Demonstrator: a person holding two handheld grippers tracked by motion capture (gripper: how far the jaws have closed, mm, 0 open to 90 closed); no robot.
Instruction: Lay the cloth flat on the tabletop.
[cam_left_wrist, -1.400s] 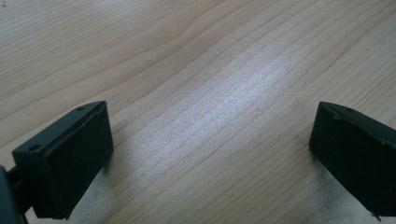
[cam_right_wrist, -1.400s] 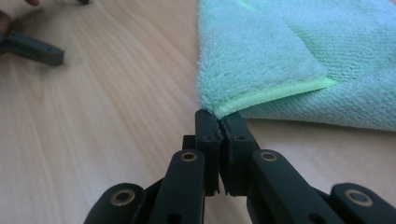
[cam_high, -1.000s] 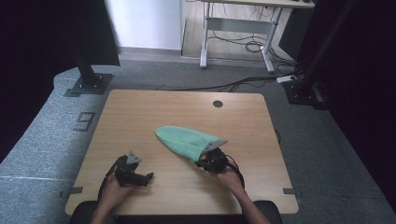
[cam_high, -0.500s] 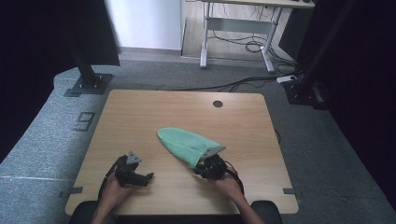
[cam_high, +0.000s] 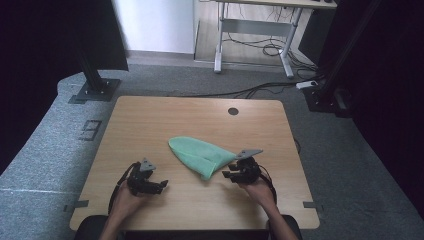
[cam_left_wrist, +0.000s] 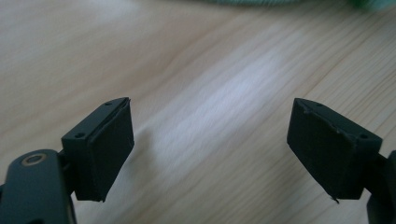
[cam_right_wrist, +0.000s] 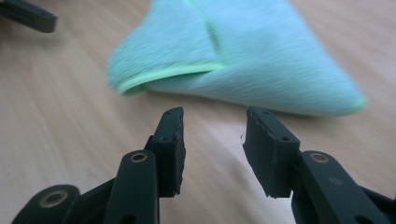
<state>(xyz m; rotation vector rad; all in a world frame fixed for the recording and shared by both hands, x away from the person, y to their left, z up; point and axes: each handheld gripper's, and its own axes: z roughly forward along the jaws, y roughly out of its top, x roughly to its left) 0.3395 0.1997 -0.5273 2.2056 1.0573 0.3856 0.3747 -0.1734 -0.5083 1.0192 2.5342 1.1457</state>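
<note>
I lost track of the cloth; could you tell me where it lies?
In the high view the green cloth lies folded near the table's middle, just left of the right gripper.

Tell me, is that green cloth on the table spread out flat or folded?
Folded. The green cloth lies doubled over on the table: one layer's hemmed edge crosses on top of another, and it tapers to a rounded corner instead of lying square.
</note>
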